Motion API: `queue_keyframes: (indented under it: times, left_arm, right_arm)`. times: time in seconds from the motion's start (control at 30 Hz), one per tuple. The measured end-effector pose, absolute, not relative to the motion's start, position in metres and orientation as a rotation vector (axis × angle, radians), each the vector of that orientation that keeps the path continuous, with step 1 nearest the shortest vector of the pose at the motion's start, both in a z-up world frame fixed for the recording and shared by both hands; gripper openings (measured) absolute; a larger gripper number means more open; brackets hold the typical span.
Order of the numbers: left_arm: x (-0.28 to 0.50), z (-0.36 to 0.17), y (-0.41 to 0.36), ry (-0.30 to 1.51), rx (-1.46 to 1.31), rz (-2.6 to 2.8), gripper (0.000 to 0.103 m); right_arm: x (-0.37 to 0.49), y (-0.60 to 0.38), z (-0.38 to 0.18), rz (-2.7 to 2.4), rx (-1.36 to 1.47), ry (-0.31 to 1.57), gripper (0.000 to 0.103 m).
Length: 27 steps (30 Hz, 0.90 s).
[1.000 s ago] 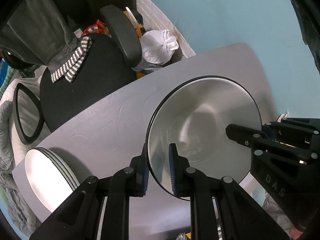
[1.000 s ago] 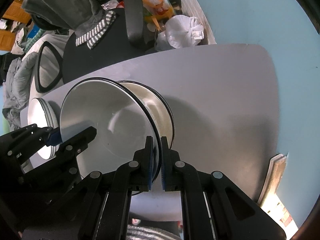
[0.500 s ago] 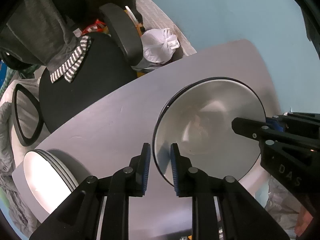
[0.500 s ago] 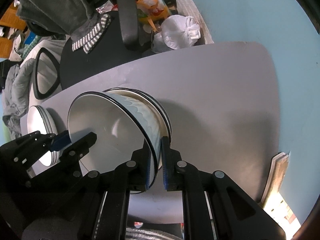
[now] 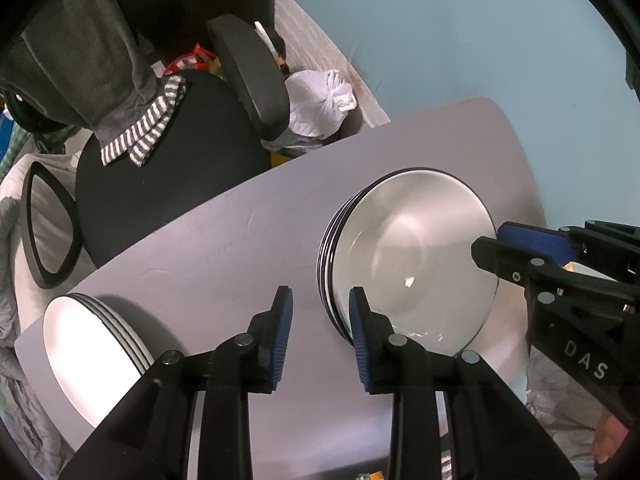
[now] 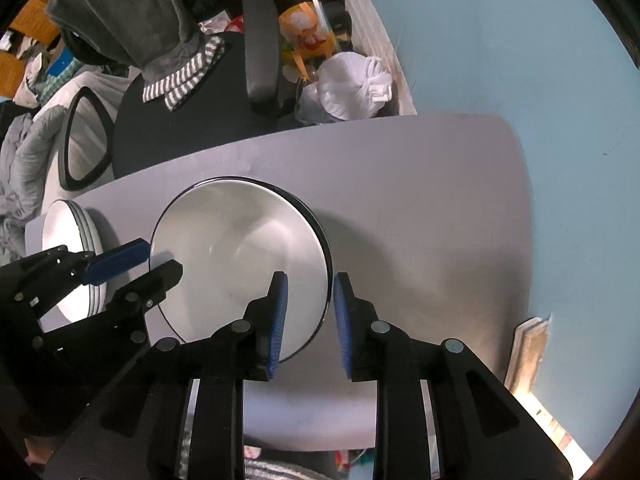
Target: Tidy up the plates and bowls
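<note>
While both pairs of jaws are opening, the left gripper (image 5: 320, 320) straddles the near rim of the round white black-rimmed bowl (image 5: 412, 256) without pressing it, and the right gripper (image 6: 307, 304) brackets the opposite rim (image 6: 326, 280), pads clear. That bowl sits mouth up, nested atop a stack of matching bowls (image 5: 326, 248) on the pale grey table (image 5: 224, 240). Farther left stands a stack of white plates (image 5: 92, 352). Beyond the table are a black office chair (image 5: 168, 176) and a tied white plastic bag (image 5: 320, 104).

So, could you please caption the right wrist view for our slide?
Right gripper fingers opening around the rim of the stacked bowls on the grey table.
</note>
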<state>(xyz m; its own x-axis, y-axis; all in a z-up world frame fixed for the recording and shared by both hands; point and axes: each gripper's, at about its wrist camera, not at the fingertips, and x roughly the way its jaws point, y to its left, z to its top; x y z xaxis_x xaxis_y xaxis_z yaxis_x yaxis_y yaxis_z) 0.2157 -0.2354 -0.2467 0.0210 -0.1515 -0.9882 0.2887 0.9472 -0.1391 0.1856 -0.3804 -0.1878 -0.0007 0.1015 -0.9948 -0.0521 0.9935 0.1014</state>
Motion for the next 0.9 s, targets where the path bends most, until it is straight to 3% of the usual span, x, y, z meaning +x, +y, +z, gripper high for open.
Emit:
queue_keyframes:
  times: [0.1,0.27,0.4,0.57,0.6,0.67,0.9]
  left_arm:
    - [0.213,-0.241,-0.230,1.491,0.100,-0.347,0.029]
    - [0.200,-0.224,-0.213,1.439,0.024,-0.347,0.043]
    - [0.188,-0.210,-0.203,1.403,-0.022,-0.361,0.052]
    - [0.167,-0.198,-0.195,1.367,-0.019,-0.365,0.054]
    - [0.163,-0.197,-0.195,1.365,-0.018,-0.367,0.055]
    - [0.155,-0.195,-0.192,1.358,-0.023,-0.360,0.060]
    - [0.132,-0.185,-0.187,1.296,-0.031,-0.336,0.067]
  right_arm:
    - [0.183,-0.383,-0.182,0.109,0.030,1.551,0.029]
    - [0.176,-0.389,-0.169,0.087,0.025,1.504,0.042]
    - [0.166,-0.392,-0.159,0.086,0.023,1.476,0.043]
    - [0.152,-0.395,-0.151,0.101,0.041,1.457,0.045]
    - [0.149,-0.395,-0.149,0.107,0.042,1.453,0.047]
    - [0.143,-0.395,-0.145,0.111,0.042,1.443,0.064]
    - [0.120,-0.395,-0.131,0.113,0.027,1.382,0.064]
